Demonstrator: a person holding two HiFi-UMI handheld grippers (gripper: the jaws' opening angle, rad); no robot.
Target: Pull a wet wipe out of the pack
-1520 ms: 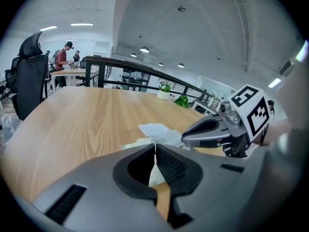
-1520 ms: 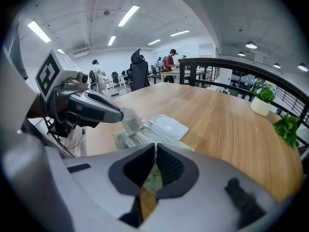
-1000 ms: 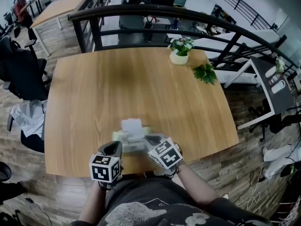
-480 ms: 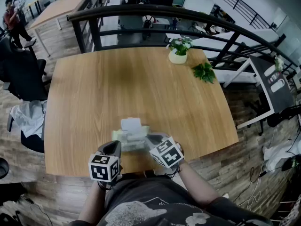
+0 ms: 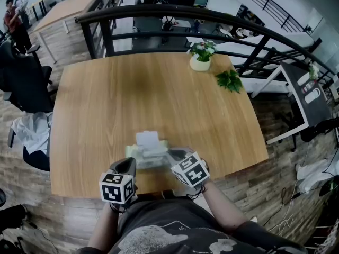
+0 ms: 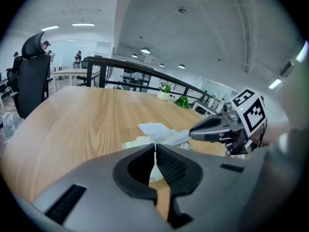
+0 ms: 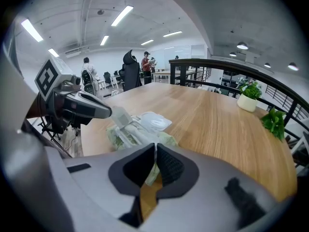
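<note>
A pale green wet wipe pack [image 5: 147,153] lies near the front edge of the wooden table [image 5: 159,94], its white lid [image 5: 148,139] flipped up. My left gripper [image 5: 131,162] is at the pack's near left end; its jaws [image 6: 154,149] are shut and seem to pinch the pack's edge. My right gripper [image 5: 172,155] sits at the pack's right side, also shut. From the left gripper view its tip [image 6: 192,133] pinches a white wipe strip [image 6: 171,137] that runs back to the pack [image 6: 137,143]. The right gripper view shows the pack [image 7: 166,139] just under the shut jaws [image 7: 155,151].
A small potted plant [image 5: 202,56] and a green leafy sprig [image 5: 230,81] stand at the table's far right. A black railing [image 5: 212,17] runs behind the table. A dark chair [image 5: 21,83] stands to the left. The table's front edge lies close under both grippers.
My right gripper has shifted slightly to the right. The left gripper and the pack have stayed in place.
</note>
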